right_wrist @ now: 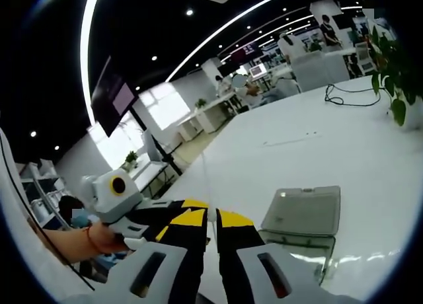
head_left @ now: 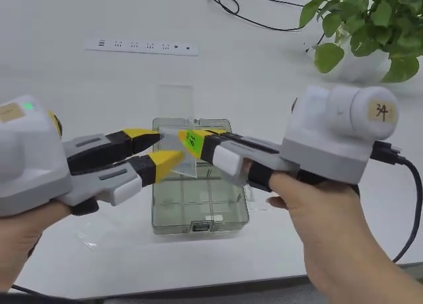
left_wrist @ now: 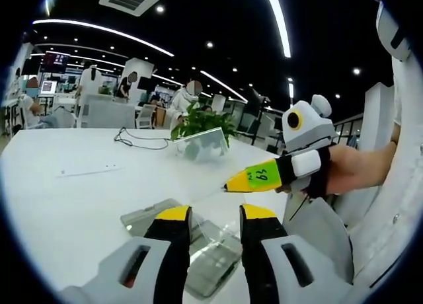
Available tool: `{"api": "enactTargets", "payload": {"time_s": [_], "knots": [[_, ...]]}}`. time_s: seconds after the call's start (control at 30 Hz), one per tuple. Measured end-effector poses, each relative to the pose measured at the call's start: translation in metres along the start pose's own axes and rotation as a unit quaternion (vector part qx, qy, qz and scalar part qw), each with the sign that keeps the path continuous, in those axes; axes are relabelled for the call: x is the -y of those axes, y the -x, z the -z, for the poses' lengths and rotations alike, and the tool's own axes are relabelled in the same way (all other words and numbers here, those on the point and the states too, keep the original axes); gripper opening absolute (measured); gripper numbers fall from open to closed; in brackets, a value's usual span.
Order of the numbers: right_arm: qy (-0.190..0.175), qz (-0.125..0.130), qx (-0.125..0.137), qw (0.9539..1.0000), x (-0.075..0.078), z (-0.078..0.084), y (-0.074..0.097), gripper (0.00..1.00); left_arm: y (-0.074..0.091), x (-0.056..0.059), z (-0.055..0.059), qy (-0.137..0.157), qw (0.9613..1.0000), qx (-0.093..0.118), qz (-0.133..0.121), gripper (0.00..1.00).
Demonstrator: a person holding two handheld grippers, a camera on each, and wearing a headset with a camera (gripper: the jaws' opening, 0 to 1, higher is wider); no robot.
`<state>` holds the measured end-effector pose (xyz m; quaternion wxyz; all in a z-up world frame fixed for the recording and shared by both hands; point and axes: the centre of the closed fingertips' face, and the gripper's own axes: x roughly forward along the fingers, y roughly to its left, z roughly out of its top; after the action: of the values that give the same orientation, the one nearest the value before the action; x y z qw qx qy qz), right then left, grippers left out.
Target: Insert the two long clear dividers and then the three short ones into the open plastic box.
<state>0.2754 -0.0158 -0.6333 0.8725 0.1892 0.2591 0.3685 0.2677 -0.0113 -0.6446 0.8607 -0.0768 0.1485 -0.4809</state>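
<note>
Closest to the table's (head_left: 79, 73) front edge are the person's two hands, the left hand (head_left: 20, 241) and the right hand (head_left: 324, 218), each wrapped around a grey and white tool. The left gripper (head_left: 158, 149) reaches in from the left with its yellow-tipped jaws spread. The left end of a clear divider (head_left: 176, 145) sits in the gap between them, and I cannot tell whether either tip touches it. The right gripper (head_left: 193, 143) comes in from the right, a green sticker on one tip. Its jaws are pressed together on the other end of the divider, which in the right gripper view is a thin clear line rising out of the narrow slit between them. The divider hangs in the air, tilted, over the far half of the open plastic box (head_left: 158, 215).

That box rests flat on the table near the front edge, about midway along it, directly below both sets of tips. Its clear walls show some partitions inside.

Just beyond the box lies a flat clear panel (head_left: 175, 102), possibly its lid, though it is too faint to be sure. Further back a white power strip (head_left: 142, 46) lies parallel to the far edge. A black cable (head_left: 244, 6) loops near the far edge, and a green potted plant (head_left: 370, 20) stands at the far right corner.
</note>
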Motion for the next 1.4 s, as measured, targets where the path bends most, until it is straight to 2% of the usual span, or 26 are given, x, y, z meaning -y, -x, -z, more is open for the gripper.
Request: {"api": "enactTargets", "payload": {"time_s": [0.27, 0.47, 0.7, 0.83, 0.97, 1.07, 1.3, 1.4], "knots": [[-0.001, 0.003, -0.003, 1.0, 0.001, -0.002, 0.002, 0.07, 0.0, 0.006, 0.004, -0.014, 0.9998, -0.006, 0.009, 0.32], [-0.005, 0.009, -0.004, 0.9999, 0.005, -0.007, 0.007, 0.07, 0.007, 0.003, 0.01, -0.016, 0.9998, -0.009, 0.001, 0.38], [-0.019, 0.034, -0.006, 0.9992, 0.025, -0.013, 0.015, 0.07, 0.019, -0.002, 0.022, -0.029, 0.9993, -0.024, -0.002, 0.46], [-0.029, 0.052, -0.008, 0.9982, 0.039, -0.017, 0.02, 0.07, 0.025, -0.004, 0.029, -0.043, 0.9984, -0.036, -0.001, 0.56], [-0.048, 0.073, -0.013, 0.9961, 0.048, -0.018, 0.025, 0.07, 0.031, -0.007, 0.035, -0.053, 0.9977, -0.043, 0.002, 0.62], [-0.06, 0.089, -0.02, 0.994, 0.056, -0.016, 0.028, 0.07, 0.034, -0.009, 0.04, -0.062, 0.9968, -0.049, 0.006, 0.7], [-0.092, 0.126, -0.054, 0.9862, 0.077, -0.008, 0.034, 0.07, 0.039, -0.012, 0.053, -0.074, 0.9948, -0.067, 0.02, 0.88], [-0.094, 0.148, -0.073, 0.9818, 0.088, -0.005, 0.035, 0.07, 0.04, -0.012, 0.058, -0.08, 0.9938, -0.072, 0.031, 0.94]]}}
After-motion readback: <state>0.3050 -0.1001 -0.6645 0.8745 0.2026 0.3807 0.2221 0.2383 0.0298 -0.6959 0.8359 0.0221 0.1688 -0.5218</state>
